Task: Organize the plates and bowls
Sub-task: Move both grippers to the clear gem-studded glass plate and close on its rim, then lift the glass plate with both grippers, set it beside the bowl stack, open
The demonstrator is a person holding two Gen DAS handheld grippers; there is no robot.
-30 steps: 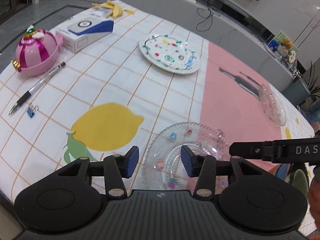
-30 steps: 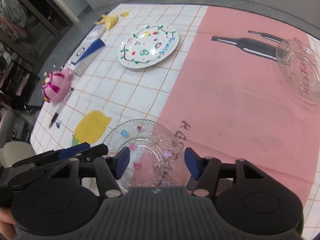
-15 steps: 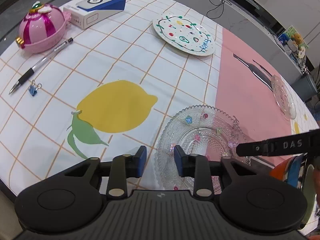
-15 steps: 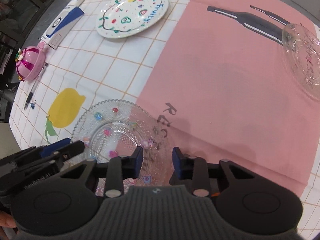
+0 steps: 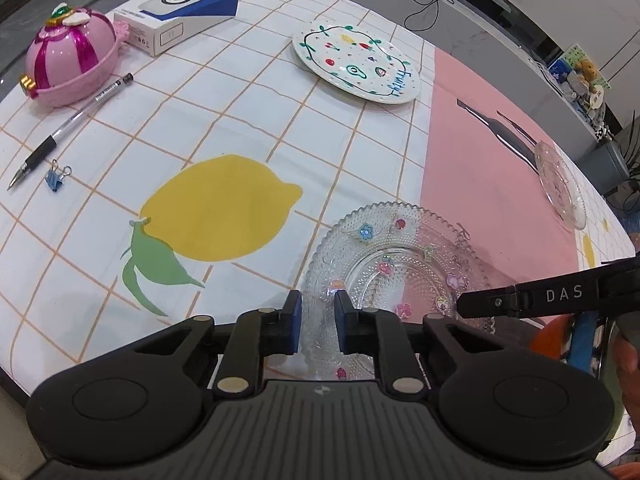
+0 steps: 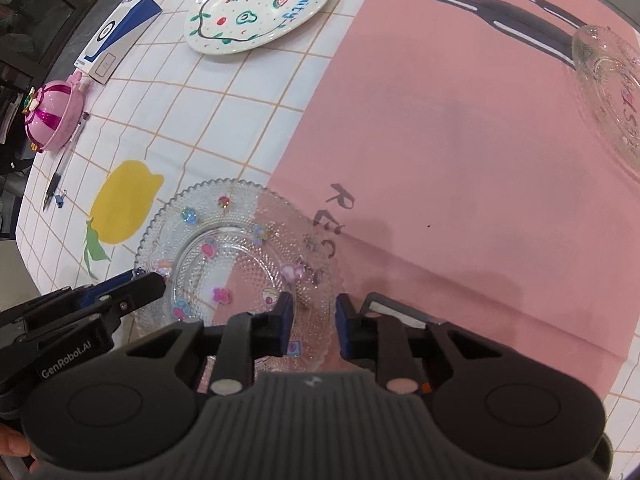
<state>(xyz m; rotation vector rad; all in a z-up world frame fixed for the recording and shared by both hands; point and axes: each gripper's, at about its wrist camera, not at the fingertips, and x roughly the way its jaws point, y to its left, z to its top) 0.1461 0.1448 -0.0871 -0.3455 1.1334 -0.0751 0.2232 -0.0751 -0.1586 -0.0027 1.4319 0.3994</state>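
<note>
Studded glass plate (image 5: 394, 276): flat on the tablecloth (image 5: 248, 92), beside the lemon print (image 5: 218, 206), straddling the white-pink seam.
Left gripper (image 5: 316, 322): jaws closing around the plate's near-left rim; contact unclear.
Right gripper (image 6: 314, 322): jaws closing around the near-right rim; contact unclear.
Orientation: round, no long axis; faces up.
Nearer: both equally close.

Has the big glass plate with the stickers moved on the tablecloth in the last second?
No. The glass plate straddles the white-pink seam of the tablecloth by the printed lemon, as before; only the cameras shifted.
</note>
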